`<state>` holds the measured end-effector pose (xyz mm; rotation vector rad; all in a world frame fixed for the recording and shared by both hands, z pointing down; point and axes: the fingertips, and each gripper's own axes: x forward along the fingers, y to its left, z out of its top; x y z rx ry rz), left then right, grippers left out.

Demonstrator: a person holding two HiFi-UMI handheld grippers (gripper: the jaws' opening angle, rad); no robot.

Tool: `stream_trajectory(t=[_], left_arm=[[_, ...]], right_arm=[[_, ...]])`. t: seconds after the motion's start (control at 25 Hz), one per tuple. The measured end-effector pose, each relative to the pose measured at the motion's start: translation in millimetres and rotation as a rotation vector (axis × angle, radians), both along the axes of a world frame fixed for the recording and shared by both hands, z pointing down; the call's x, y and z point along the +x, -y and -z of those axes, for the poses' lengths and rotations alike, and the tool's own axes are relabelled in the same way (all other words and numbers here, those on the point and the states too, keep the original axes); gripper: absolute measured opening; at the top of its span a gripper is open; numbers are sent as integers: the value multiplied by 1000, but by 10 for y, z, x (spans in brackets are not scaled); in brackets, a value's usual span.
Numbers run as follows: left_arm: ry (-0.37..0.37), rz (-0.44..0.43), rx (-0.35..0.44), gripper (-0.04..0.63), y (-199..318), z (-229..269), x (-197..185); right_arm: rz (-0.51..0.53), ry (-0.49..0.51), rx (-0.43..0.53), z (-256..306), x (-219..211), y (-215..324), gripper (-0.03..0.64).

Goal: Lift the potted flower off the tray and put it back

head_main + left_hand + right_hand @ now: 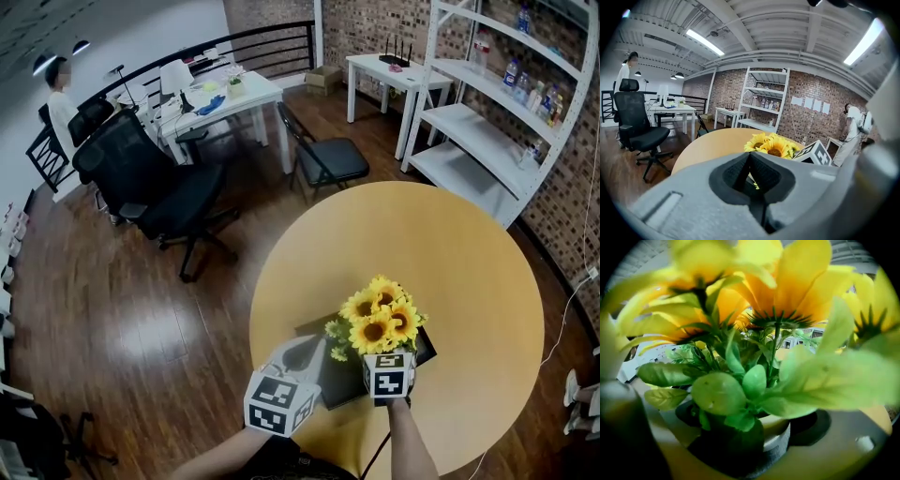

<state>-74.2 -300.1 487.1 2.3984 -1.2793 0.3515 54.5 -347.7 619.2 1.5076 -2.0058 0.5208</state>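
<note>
Right tool (745, 427) grips the potted flower (380, 319), blooms hiding most of the tray (425, 346); left tool (750, 161) closed, empty.

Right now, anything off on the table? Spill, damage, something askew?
Nothing stands out. The flower sits over the tray on the table, blooms and leaves intact, no soil or water spilled that I can see. The right gripper is shut on the pot; the left gripper is shut, empty.
</note>
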Motion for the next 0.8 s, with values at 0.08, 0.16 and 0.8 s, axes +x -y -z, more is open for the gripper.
stream_trajectory(t=[0.08,0.16,0.8], left_arm=[[1,-3,-2,3,24,-4,-25],[2,-7,-4,3,37,-14,-20],[8,-3,-4,3,-64,11,96]], right_arm=[[-4,1,4,-12,-18,32,508],[-4,0,0,-41,-12,46,508],[9,46,-41,-64,51,-46,509]])
